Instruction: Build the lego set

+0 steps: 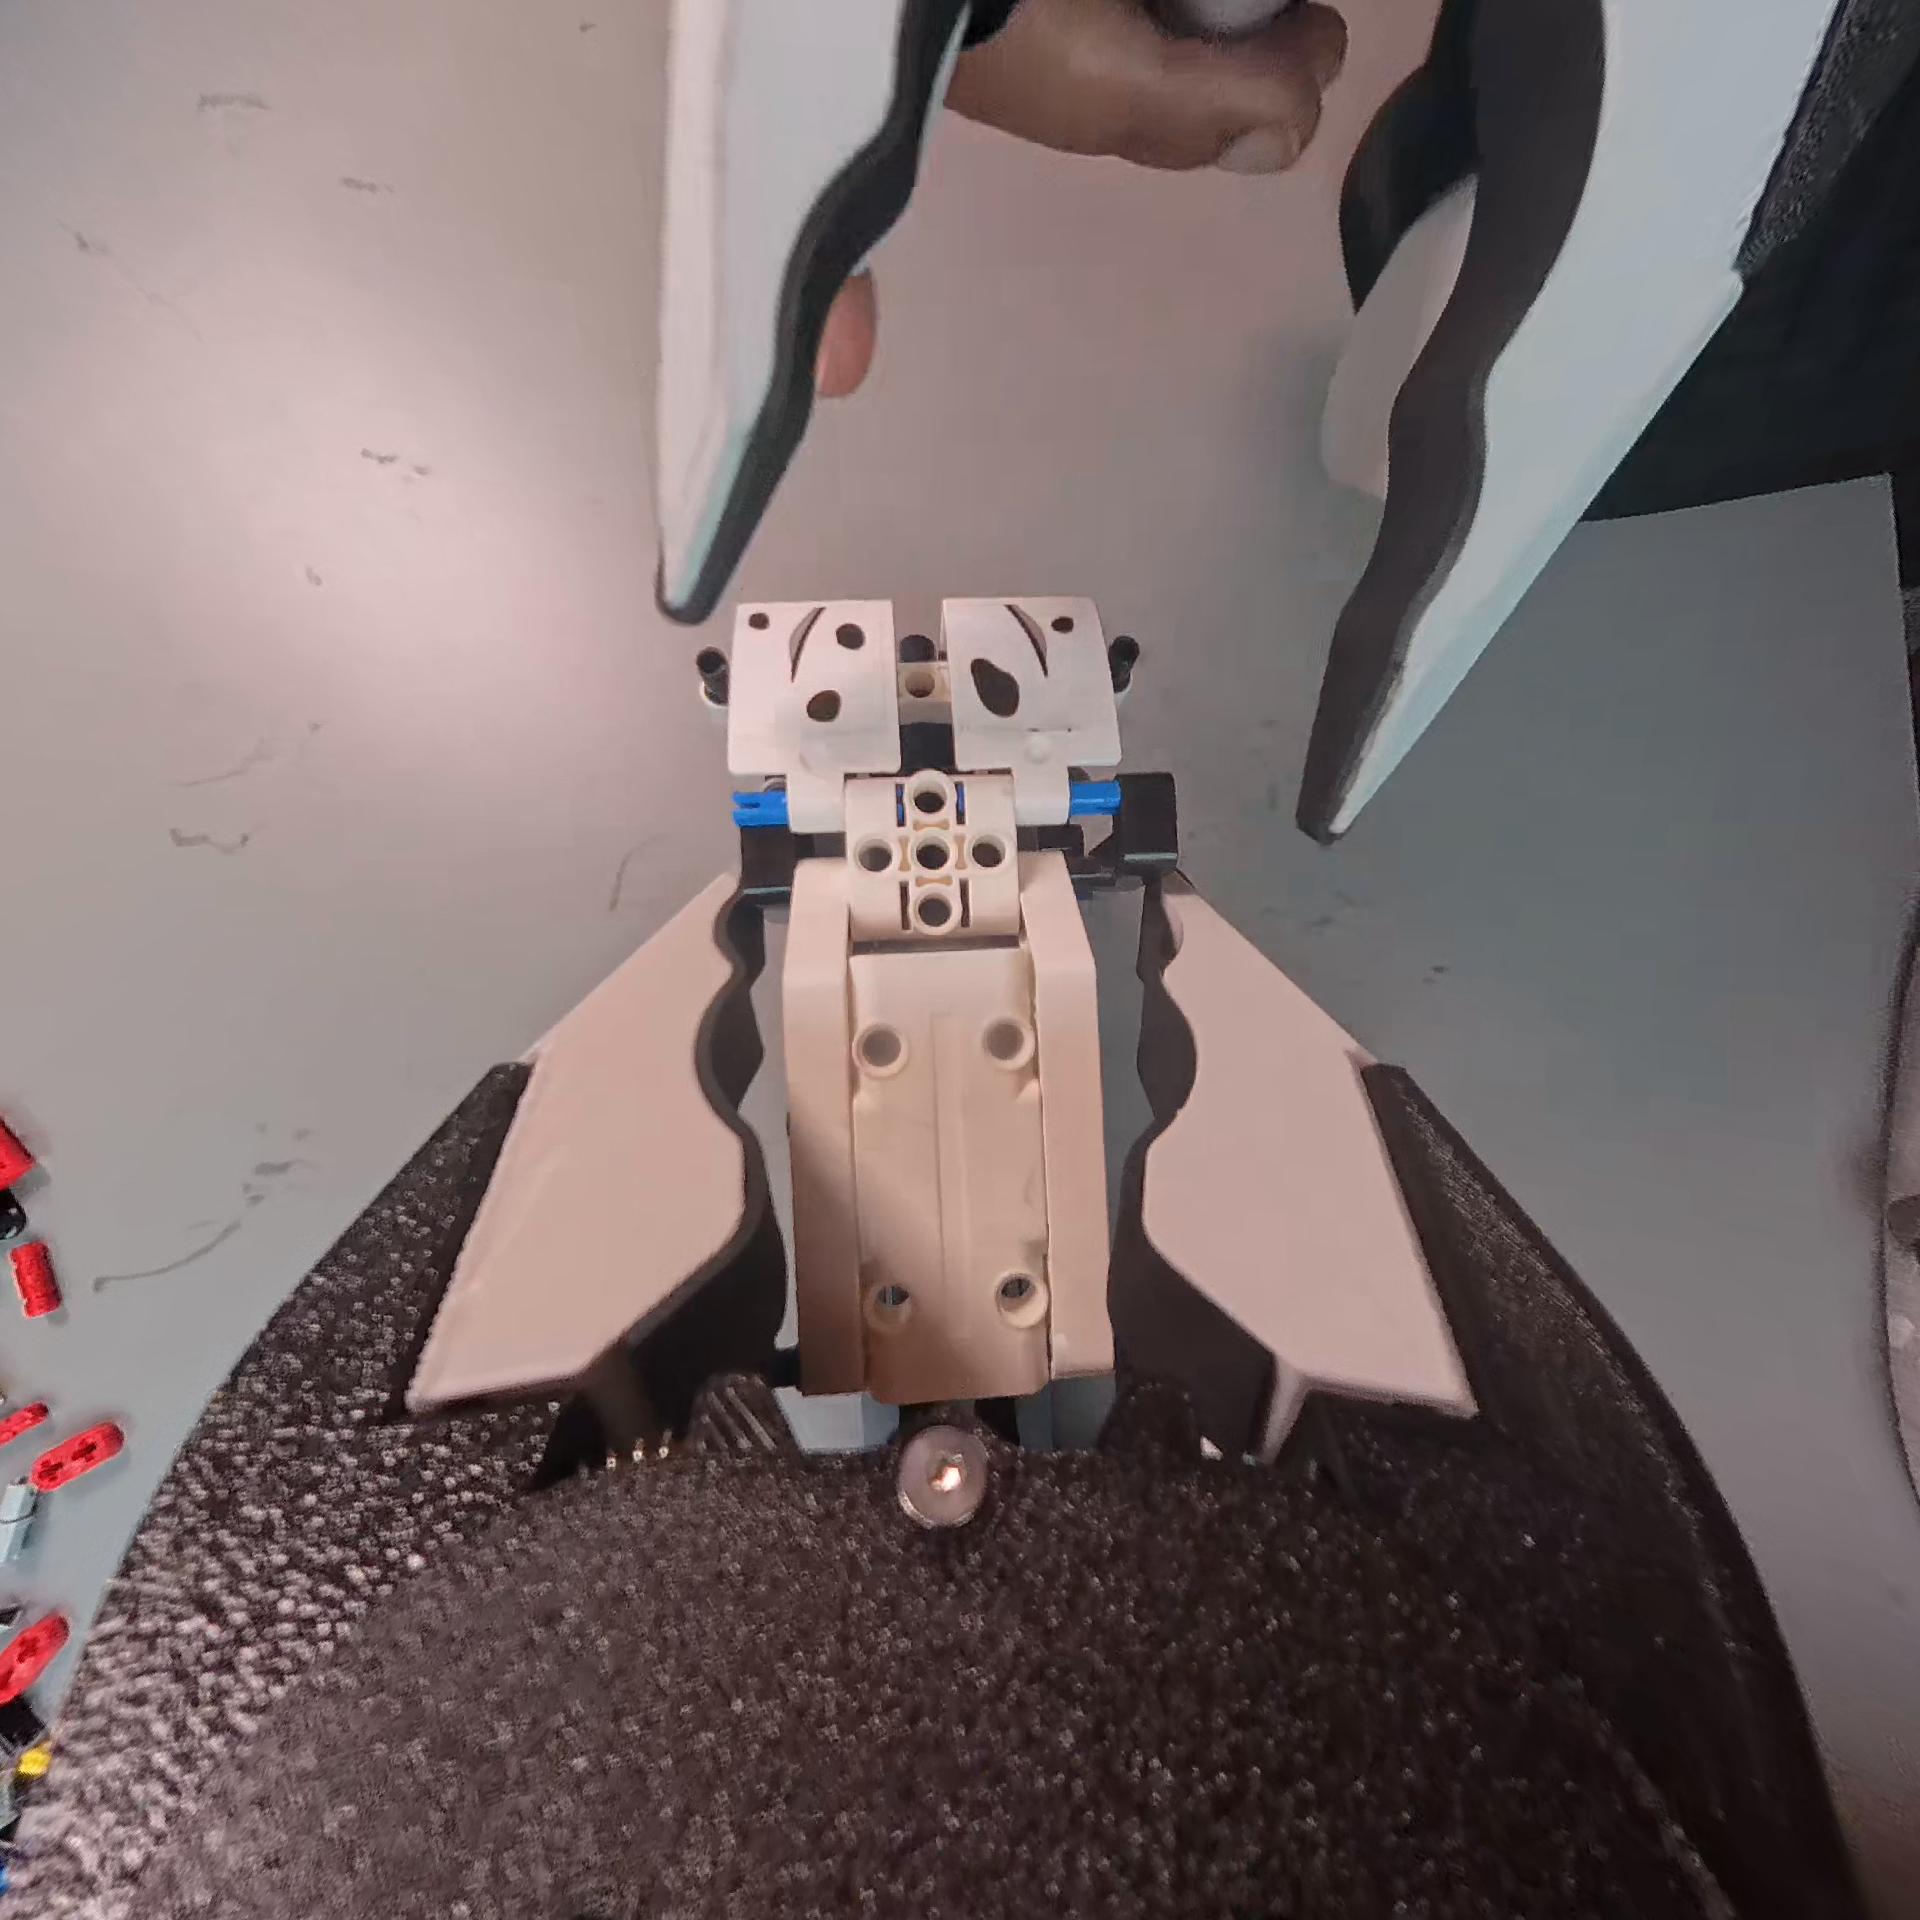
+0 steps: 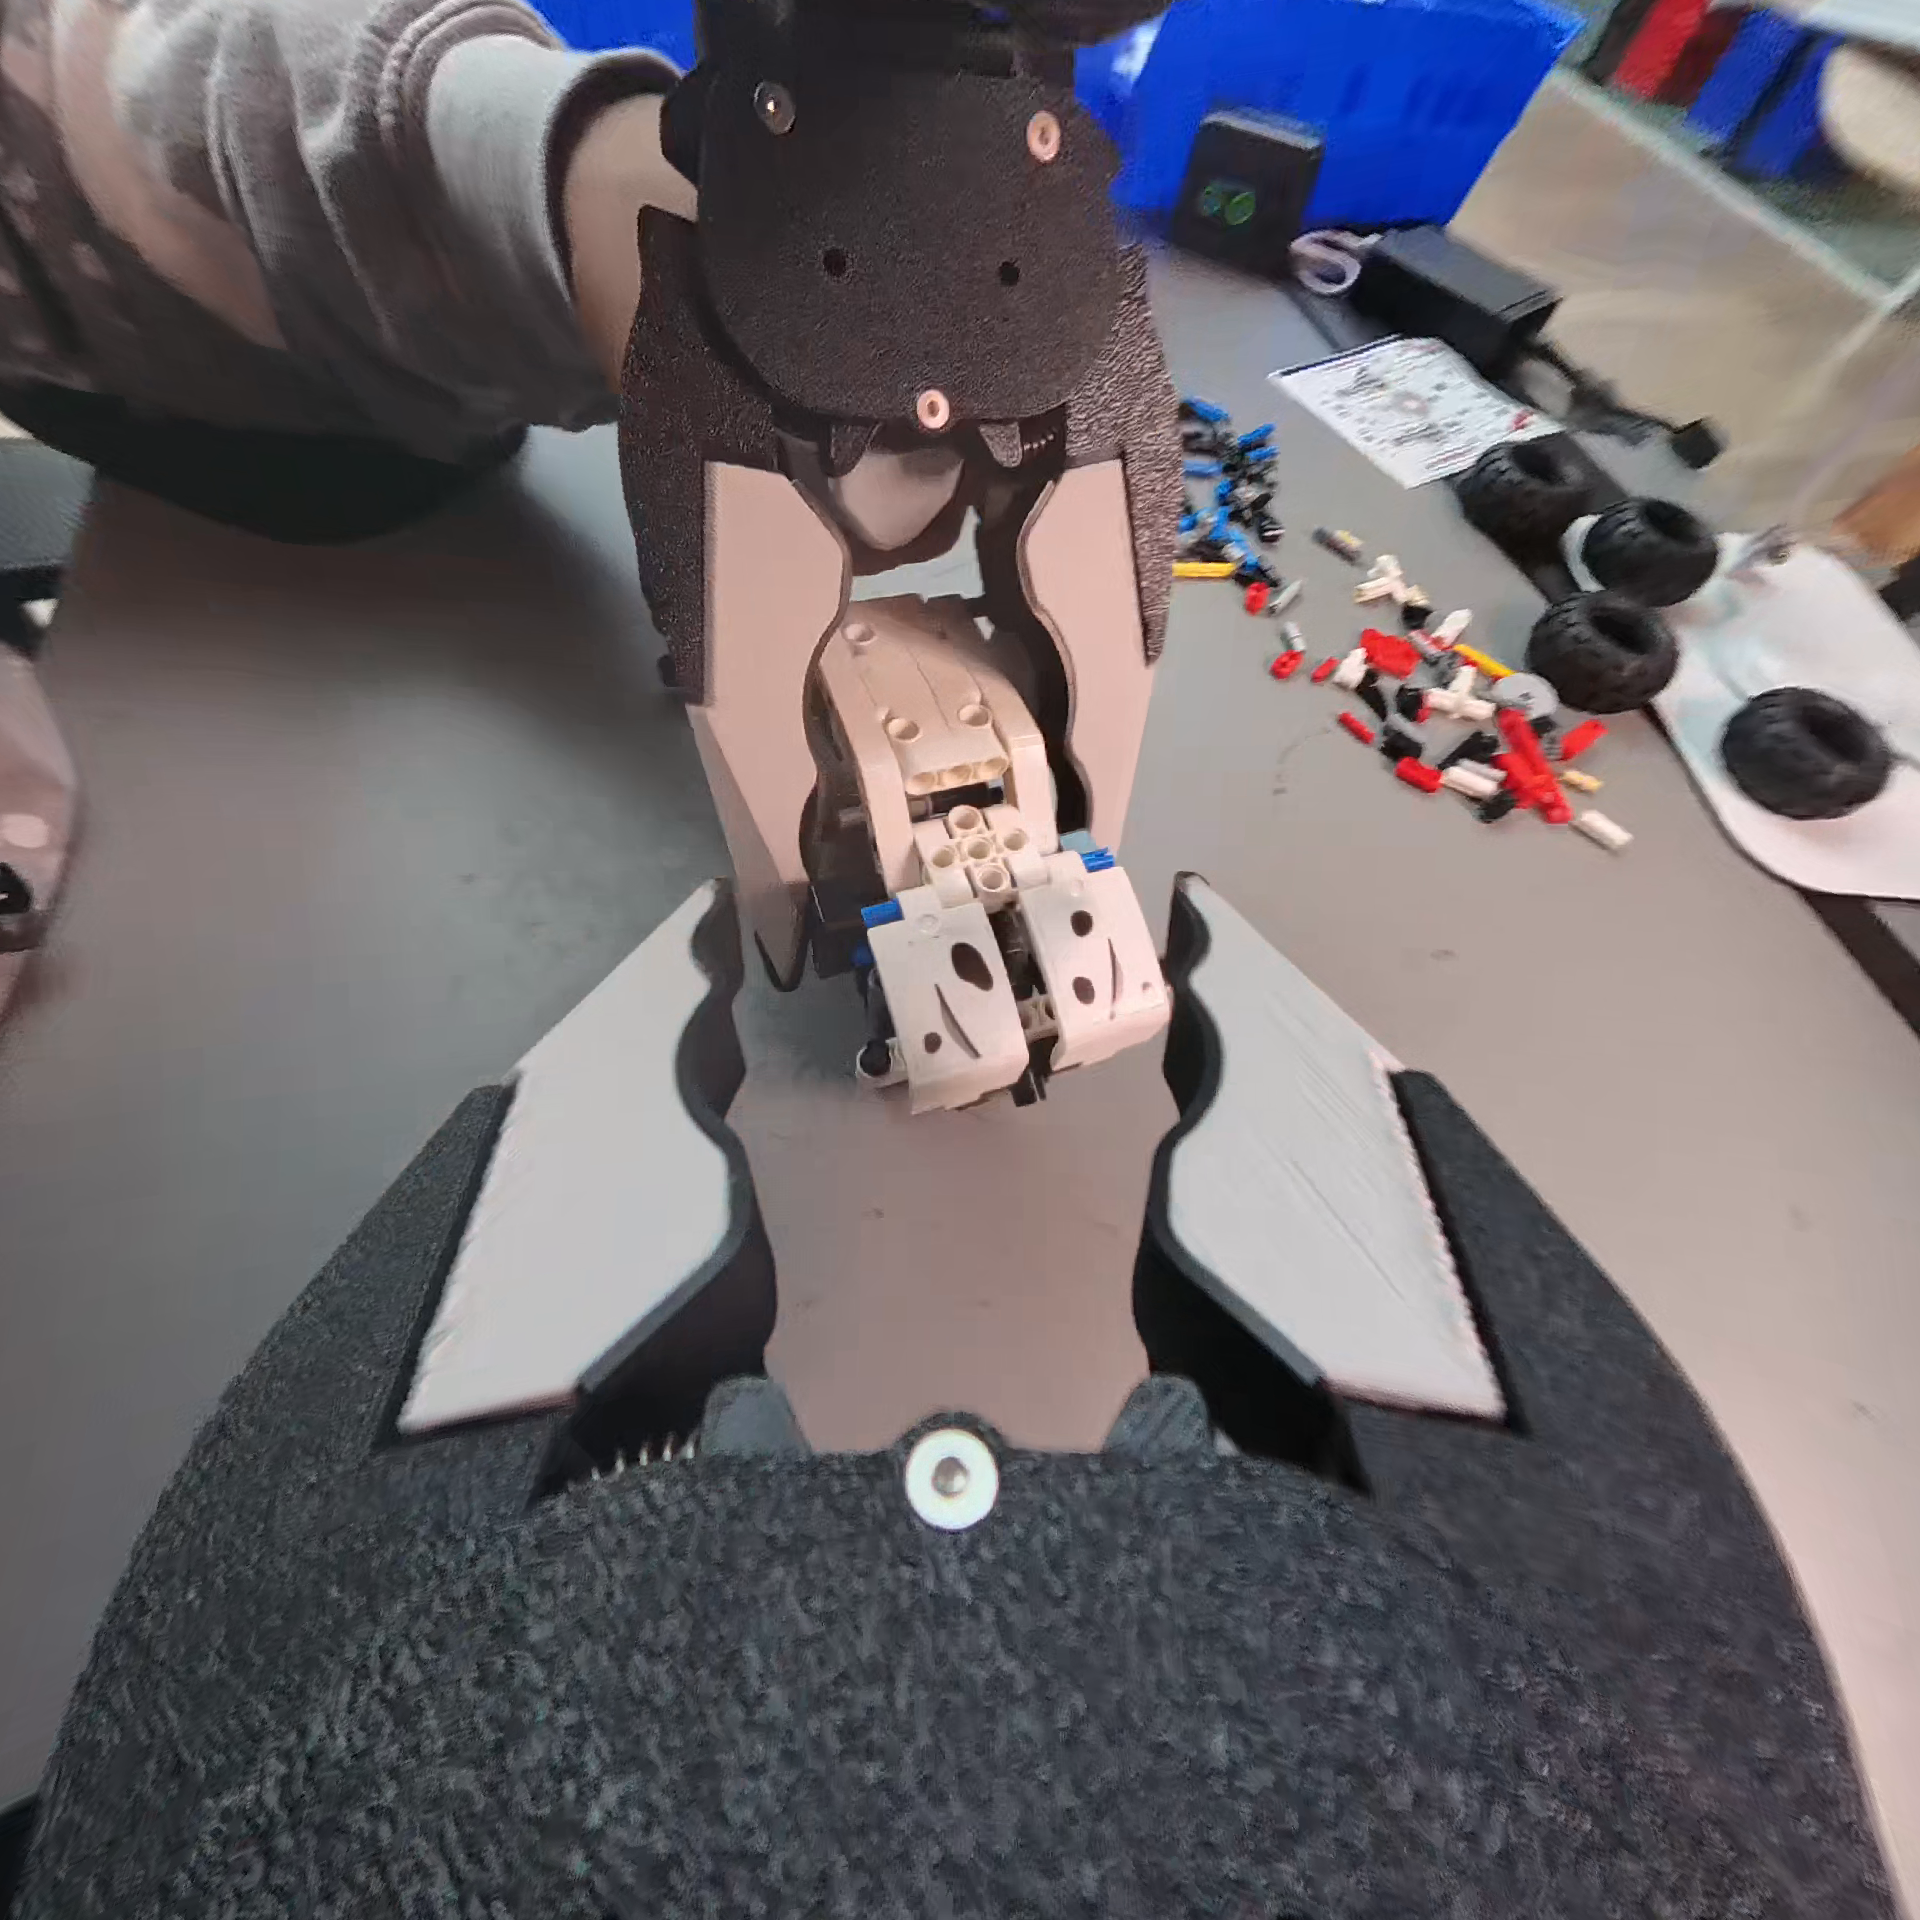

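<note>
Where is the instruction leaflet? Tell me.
In the right wrist view, the white printed paper leaflet lies flat on the grey table, upper right, behind the loose bricks.

White part-built lego model [image 1: 940,1049] (blue pins at its sides) clamped lengthwise between the left tool's [image 1: 951,904] fingers.

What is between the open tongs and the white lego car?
Nothing. In the right wrist view only bare grey table lies between the open right tongs and the white lego car, held by the left tongs.

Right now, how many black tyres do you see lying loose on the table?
4, all at the table's right side in the right wrist view: one beside the instruction sheet, one next to it, one below, one nearest. More may be hidden.
</note>
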